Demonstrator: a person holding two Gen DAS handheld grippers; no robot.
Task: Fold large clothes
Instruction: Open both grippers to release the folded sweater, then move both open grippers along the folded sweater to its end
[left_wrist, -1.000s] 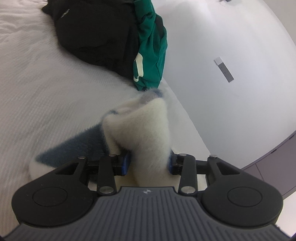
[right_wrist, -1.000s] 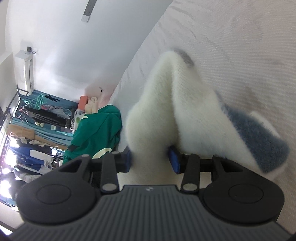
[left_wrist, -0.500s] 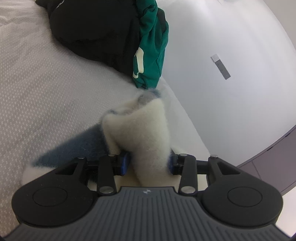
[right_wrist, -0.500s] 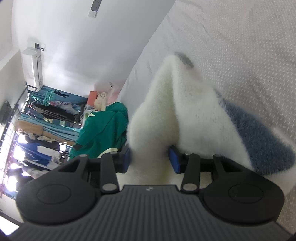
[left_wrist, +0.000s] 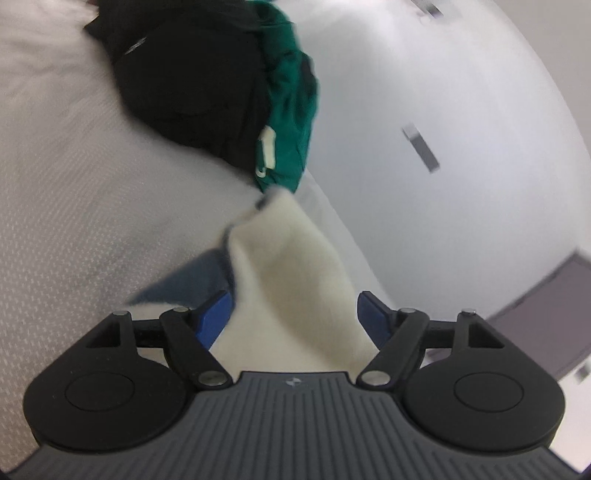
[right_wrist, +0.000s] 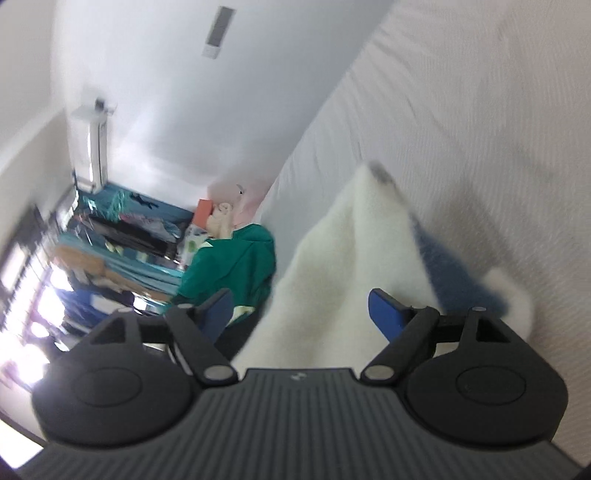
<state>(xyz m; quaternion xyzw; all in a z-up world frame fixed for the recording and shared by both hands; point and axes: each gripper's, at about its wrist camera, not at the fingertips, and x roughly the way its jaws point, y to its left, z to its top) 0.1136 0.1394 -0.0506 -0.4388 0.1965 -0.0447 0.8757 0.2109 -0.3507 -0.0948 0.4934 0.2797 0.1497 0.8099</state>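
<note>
**As both clamps let go: fluffy sweater handed to the bed**

Nearest, left hand-held gripper (left_wrist: 294, 314) and right hand-held gripper (right_wrist: 300, 314) just sprung apart, cream-and-blue sweater (left_wrist: 291, 280) loose between, likely dropped to settle a fold. Beyond, white bed (left_wrist: 74, 192); farther, black garment (left_wrist: 192, 81) and green hoodie (left_wrist: 291, 122) heaped, probably awaiting turns.

A white textured bedcover (right_wrist: 498, 110) meets a plain white wall (left_wrist: 461, 92). A wall air conditioner (right_wrist: 90, 144) hangs above cluttered clothes racks (right_wrist: 110, 240) near bright windows (right_wrist: 26, 295).
</note>
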